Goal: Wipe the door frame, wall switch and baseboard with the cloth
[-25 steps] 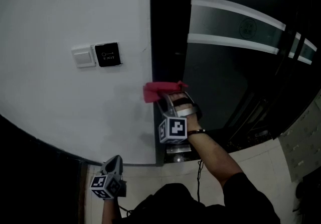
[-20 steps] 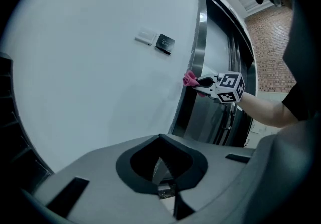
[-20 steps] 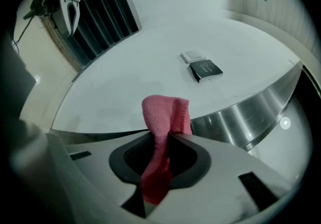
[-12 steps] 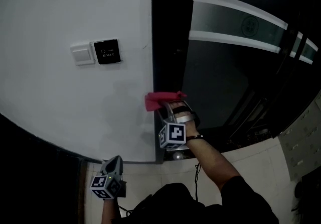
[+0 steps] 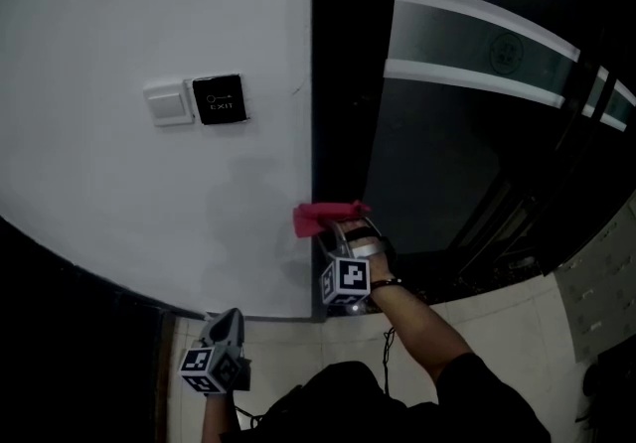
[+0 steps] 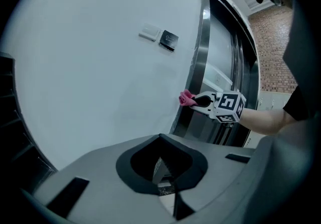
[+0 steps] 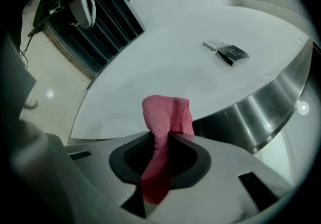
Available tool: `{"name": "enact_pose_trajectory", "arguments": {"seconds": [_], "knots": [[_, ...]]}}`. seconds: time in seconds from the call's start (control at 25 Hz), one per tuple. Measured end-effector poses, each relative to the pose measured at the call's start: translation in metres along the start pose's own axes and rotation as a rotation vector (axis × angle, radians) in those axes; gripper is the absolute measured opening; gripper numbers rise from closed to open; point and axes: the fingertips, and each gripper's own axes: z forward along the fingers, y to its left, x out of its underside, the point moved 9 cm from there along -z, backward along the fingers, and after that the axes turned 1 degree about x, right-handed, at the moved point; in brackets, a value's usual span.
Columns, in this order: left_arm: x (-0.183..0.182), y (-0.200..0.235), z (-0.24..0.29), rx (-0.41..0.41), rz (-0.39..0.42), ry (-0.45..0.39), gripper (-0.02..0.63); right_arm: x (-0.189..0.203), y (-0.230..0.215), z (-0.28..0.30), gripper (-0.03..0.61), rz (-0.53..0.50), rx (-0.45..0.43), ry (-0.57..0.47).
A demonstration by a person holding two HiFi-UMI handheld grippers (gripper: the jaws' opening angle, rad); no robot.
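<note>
The right claw is clamped on the red cloth, which shows in the right gripper view as a folded strip rising from between the closed jaws and hanging down below them. In the head view the cloth sits at lower centre, pressed against the edge where the white wall meets the dark metal door frame. The white wall switch and the black exit button plate just beside it are at upper left, well apart from the cloth. The left claw hangs at the bottom left of the frame, away from the wall, its jaws together with nothing between them.
</note>
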Motion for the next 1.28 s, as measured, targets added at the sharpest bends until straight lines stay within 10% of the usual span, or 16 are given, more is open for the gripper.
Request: {"name": "enact_pose_trajectory", "arguments": {"seconds": [1.28], "knots": [[0.017, 0.024, 0.003, -0.057, -0.026, 0.071, 0.0, 0.015, 0.095, 0.032, 0.075, 0.036, -0.248, 0.04]]}}
